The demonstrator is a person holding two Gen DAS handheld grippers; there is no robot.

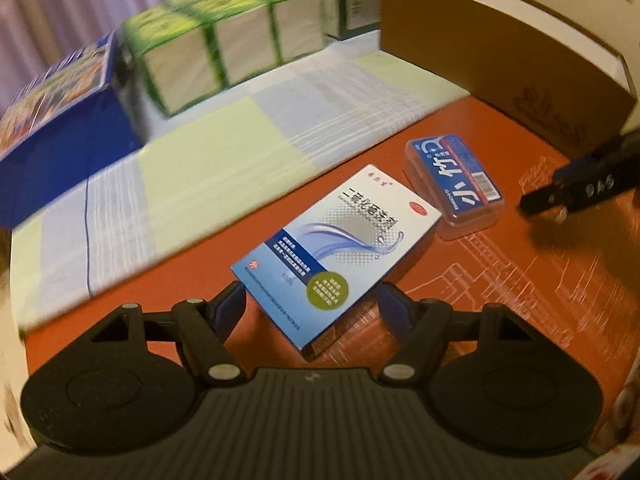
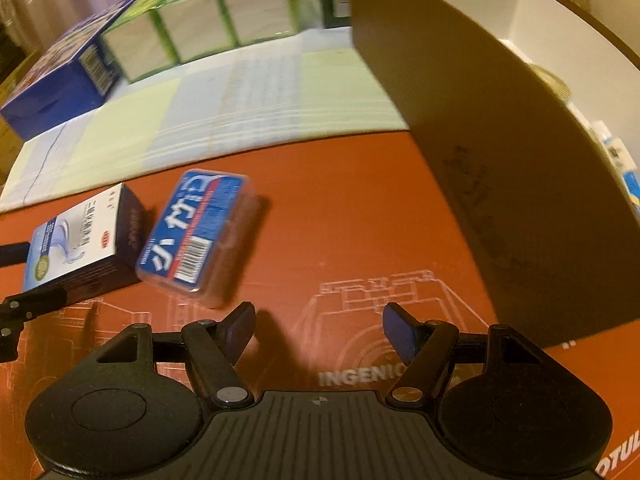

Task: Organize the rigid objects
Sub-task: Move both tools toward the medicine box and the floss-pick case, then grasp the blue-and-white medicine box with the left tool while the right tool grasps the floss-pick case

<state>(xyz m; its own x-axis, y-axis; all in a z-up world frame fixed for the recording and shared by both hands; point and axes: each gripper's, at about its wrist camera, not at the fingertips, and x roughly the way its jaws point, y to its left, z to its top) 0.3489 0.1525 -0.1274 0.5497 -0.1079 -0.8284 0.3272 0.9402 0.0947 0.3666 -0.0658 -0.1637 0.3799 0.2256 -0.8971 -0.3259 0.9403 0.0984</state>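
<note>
We hold the left gripper (image 1: pixel 312 306) wide over the white-and-blue medicine box (image 1: pixel 336 256), its near end between the unpressed pads, on the orange mat (image 1: pixel 460 120). The right gripper (image 2: pixel 319 326) gapes empty, the blue-labelled clear case (image 2: pixel 192 236) at its ten o'clock beside that box. At two o'clock, the open cardboard box (image 2: pixel 500 152) holds partly hidden blue-and-white items (image 2: pixel 624 160).

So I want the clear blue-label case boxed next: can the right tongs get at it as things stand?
Probably yes. The right tongs stand open and empty, and the case lies just ahead to their left on the red mat, top uncovered. The white box crowds only its far side.
</note>
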